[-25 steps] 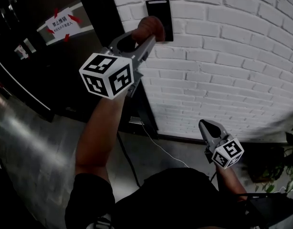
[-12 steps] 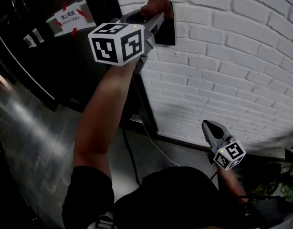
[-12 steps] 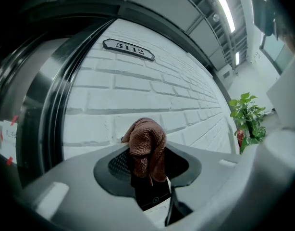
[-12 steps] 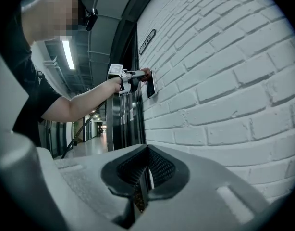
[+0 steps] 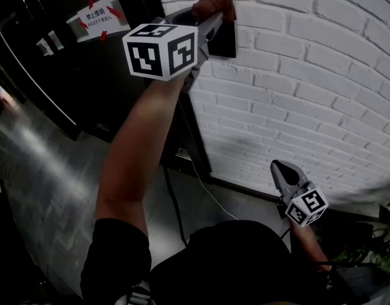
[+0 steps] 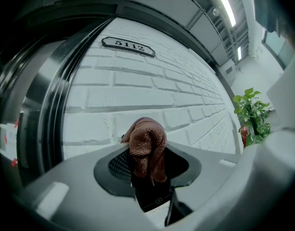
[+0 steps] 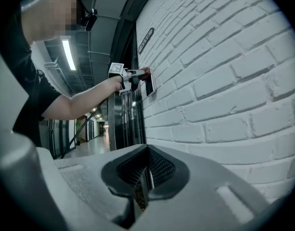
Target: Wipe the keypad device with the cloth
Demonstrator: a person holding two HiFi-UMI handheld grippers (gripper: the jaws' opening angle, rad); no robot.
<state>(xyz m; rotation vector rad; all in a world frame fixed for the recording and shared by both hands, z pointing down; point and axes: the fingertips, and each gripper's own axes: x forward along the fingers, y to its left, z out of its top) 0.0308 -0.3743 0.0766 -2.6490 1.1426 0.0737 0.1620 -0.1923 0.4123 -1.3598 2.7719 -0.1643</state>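
Head view, cloth (image 5: 213,2) at keypad device (image 5: 225,40), white brick wall (image 5: 309,94), grey floor (image 5: 49,170)

This is a hallway in an office building. A white brick wall (image 5: 309,94) runs along one side. A dark door (image 5: 87,81) is set into it, and a paper sign (image 5: 101,17) is stuck on the door with red tape. High on the wall, a number plate (image 6: 128,45) reads 5112, like a room number. A black keypad device (image 5: 227,40) is fixed to the bricks just beside the door. Long strip lights (image 6: 227,6) shine on the ceiling. The shiny grey floor (image 5: 42,170) runs far down the hall. A green plant (image 6: 252,117) stands near the wall.
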